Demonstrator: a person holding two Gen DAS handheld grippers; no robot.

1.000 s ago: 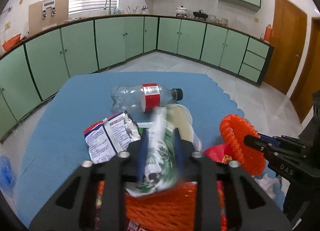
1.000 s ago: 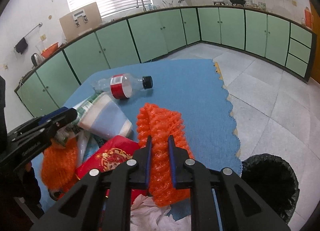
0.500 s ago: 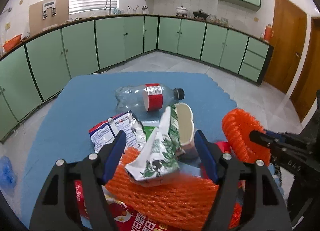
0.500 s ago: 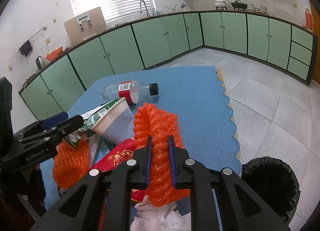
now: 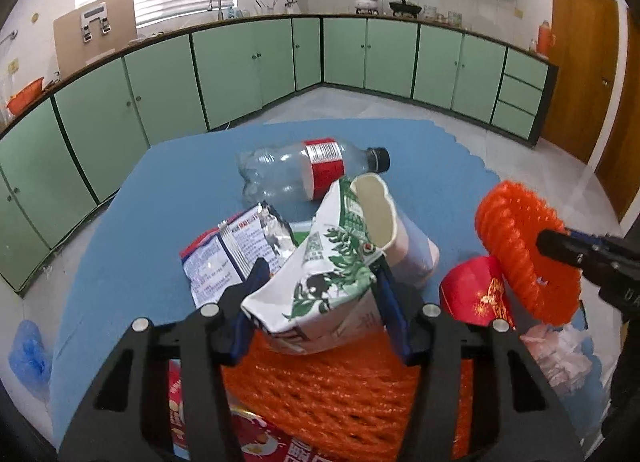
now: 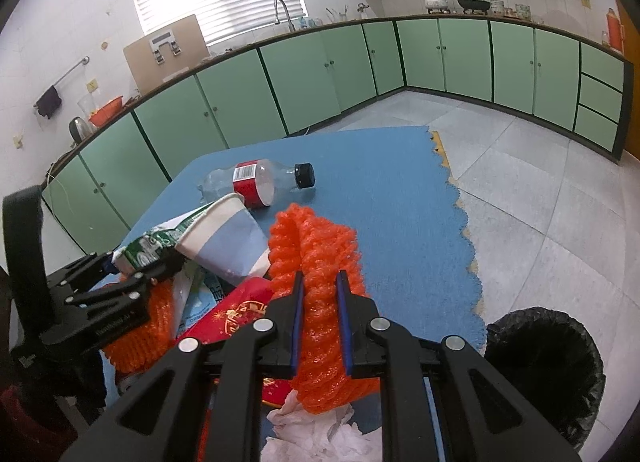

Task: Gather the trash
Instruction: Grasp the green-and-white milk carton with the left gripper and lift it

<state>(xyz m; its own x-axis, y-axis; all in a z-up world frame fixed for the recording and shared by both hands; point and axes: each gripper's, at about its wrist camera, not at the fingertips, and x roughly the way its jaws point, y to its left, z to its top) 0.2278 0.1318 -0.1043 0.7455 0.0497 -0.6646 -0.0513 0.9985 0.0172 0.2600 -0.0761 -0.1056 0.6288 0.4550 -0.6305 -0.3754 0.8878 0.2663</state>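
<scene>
A crumpled green-and-white milk carton (image 5: 320, 282) stands between the fingers of my left gripper (image 5: 320, 268), resting on an orange foam net (image 5: 340, 382). The jaws are closing and both blue pads touch the carton's sides. A paper cup (image 5: 400, 238) leans against the carton's right side. My right gripper (image 6: 319, 278) is shut on a second orange foam net (image 6: 316, 246), held up over the pile. Farther back on the blue mat (image 5: 160, 222) lies a clear plastic bottle (image 5: 300, 174) with a red label. A snack wrapper (image 5: 232, 250) lies to the left of the carton.
A black-lined trash bin (image 6: 544, 362) stands on the tiled floor, right of the mat. A red packet (image 6: 240, 314) and crumpled tissue (image 6: 316, 434) lie in the pile under my right gripper. A blue bag (image 5: 28, 354) lies on the floor at left. Green cabinets line the far walls.
My left gripper let go of the squeezed carton, opened wide, then narrowed again around it. The carton spread out and now stands on the net. The right gripper kept its grip and place.
</scene>
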